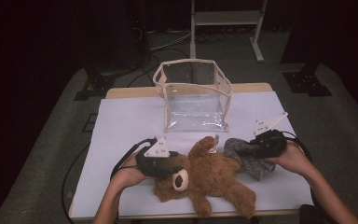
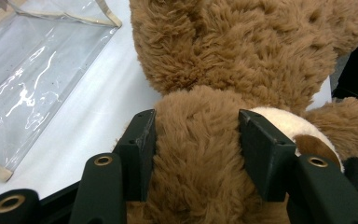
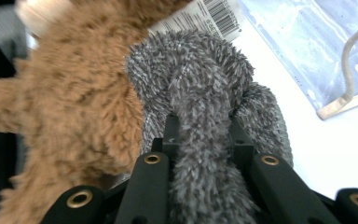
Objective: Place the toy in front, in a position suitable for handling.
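The left claw (image 1: 161, 163) grips the teddy bear (image 1: 209, 175) by its head, the right claw (image 1: 261, 145) grips the grey cloth (image 1: 249, 161); the clear bag (image 1: 193, 93) stands just beyond, open upward.

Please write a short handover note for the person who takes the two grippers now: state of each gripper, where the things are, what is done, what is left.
Left gripper: shut on the teddy bear, at its head.
Right gripper: shut on the grey fuzzy cloth, which lies against the bear's side.
Bear and cloth both rest on the white table cover, in front of the clear plastic bag, which stands open and looks empty.
Done: both items gripped.
Left, probably: lift them and put them into the bag.
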Available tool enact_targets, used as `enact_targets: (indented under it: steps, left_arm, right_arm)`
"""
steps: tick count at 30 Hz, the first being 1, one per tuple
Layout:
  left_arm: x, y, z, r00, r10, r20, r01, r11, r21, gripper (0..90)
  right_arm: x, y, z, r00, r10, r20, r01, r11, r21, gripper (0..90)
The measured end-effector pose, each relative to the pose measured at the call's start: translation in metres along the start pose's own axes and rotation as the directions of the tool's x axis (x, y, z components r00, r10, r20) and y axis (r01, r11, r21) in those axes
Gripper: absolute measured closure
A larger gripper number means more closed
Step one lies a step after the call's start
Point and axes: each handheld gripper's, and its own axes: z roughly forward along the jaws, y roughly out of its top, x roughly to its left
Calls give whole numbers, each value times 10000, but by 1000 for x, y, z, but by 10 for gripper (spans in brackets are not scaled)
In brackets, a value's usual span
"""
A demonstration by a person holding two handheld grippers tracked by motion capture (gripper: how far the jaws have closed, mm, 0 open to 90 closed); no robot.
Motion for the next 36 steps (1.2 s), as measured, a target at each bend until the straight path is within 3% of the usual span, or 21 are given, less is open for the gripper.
enact_targets:
  steps: [3,7,10,15,18,25,30,36]
  left_arm:
    - [0,0,1,10000,-45,-25,45,10000,-18,478]
    - [1,0,1,10000,-52,-65,52,10000,21,478]
    - [1,-1,2,9998,-204,-67,204,9998,-73,477]
    - [3,-1,2,9998,-205,-59,204,9998,-70,478]
    - [4,0,4,9997,-212,-103,212,9998,-11,478]
    - [3,0,4,9996,-251,-157,251,9997,-17,480]
    - [3,0,6,9997,-216,-71,216,9997,-92,482]
    - [-1,2,6,10000,38,-58,-38,10000,26,484]
  right_arm:
    - [8,5,-3,9996,-216,-189,212,9995,-221,745]
    - [20,21,5,9945,-864,-594,842,9957,-391,744]
    - [24,23,15,9910,-1209,-580,1208,9927,-52,744]
    - [17,0,11,9976,-350,-606,325,9986,-419,745]
    - [22,-3,8,9972,-363,-661,329,9981,-523,744]
    - [39,26,20,9858,-1434,-873,1404,9893,-392,744]
    - [41,39,27,9825,-1690,-789,1664,9853,-375,744]
    - [40,75,50,9761,-2030,-774,2022,9792,-184,745]
